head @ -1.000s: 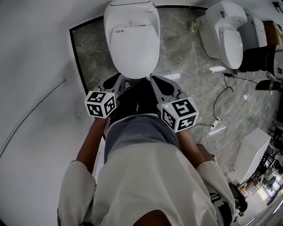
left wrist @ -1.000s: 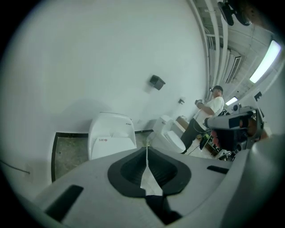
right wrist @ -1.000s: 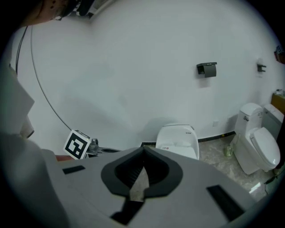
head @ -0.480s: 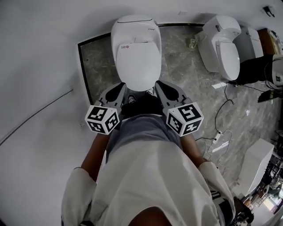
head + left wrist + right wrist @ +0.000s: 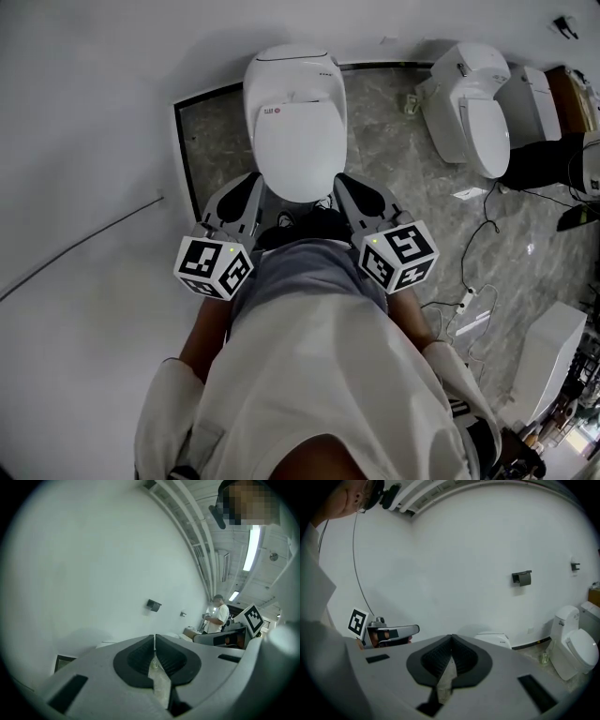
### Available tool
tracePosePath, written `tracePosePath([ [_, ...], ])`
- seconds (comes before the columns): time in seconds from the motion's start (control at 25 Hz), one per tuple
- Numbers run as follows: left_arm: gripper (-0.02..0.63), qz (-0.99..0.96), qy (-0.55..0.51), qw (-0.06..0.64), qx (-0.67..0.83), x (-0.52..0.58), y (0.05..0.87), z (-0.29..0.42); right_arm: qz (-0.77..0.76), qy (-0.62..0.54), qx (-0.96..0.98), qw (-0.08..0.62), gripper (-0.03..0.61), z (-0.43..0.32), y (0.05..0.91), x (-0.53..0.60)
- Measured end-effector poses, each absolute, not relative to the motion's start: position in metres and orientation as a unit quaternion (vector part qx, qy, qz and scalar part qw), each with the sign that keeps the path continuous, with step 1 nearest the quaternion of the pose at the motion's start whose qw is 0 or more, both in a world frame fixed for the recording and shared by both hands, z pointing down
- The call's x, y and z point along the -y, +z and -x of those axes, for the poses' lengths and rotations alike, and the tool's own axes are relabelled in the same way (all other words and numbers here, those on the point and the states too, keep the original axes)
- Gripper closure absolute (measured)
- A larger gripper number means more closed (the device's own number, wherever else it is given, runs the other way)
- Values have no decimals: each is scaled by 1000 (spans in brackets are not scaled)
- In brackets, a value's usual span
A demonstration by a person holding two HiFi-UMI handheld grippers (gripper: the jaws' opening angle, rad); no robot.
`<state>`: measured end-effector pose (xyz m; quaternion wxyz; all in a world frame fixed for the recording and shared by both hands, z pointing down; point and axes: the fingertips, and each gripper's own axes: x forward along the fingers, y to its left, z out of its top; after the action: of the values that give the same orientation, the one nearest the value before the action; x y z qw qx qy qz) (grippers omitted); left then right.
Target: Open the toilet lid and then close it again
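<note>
Head view: left gripper (image 5: 249, 186), right gripper (image 5: 349, 186) flank toilet lid (image 5: 298, 150) front edge.

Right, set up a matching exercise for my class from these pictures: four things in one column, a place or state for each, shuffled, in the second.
Things
1. nearest white oval toilet lid
2. second white toilet
3. left gripper
4. small dark box-shaped holder

Place or state
A. fixed on the white wall
B. jaws together, nothing held
C. lying closed
D. off to the right on the grey marble floor

Pairs: 1-C, 2-D, 3-B, 4-A
</note>
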<state>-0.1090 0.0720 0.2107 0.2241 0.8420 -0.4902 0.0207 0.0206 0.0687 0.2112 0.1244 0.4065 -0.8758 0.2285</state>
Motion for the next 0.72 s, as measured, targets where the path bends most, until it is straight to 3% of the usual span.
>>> tracePosePath([
  [0.72,598,-842,4,206,499,-72,197,119,-398,205,886,123,569,-7,201,-69],
])
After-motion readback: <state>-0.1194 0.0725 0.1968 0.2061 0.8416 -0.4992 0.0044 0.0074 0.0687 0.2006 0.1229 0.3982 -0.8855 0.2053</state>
